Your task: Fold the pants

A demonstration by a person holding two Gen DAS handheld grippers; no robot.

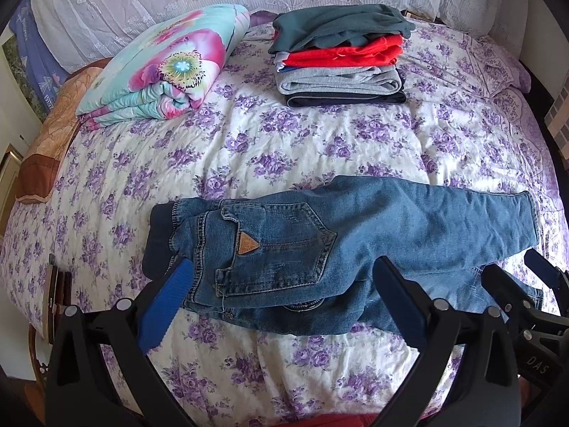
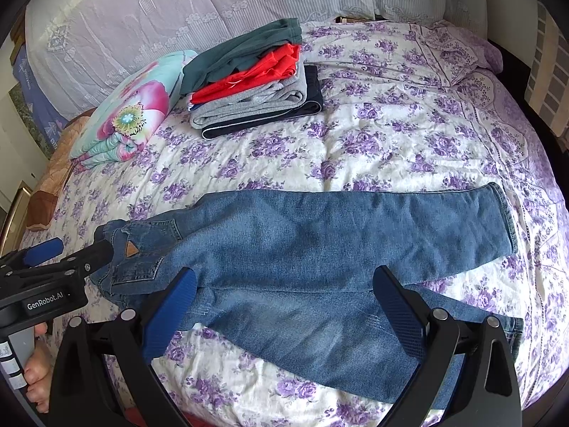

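The jeans [image 1: 320,245] lie across the bed [image 1: 284,149], with the clothes stack [image 1: 339,55] behind them.

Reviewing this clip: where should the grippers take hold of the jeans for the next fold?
Judging by their pose, the jeans lie flat, legs stacked. Pinch the cuff from the right, sliding one finger underneath, and carry it toward the waistband.

We hold our right tongs [image 2: 284,284] spread wide over the jeans [image 2: 302,249], spread along the bed's [image 2: 409,135] near edge.
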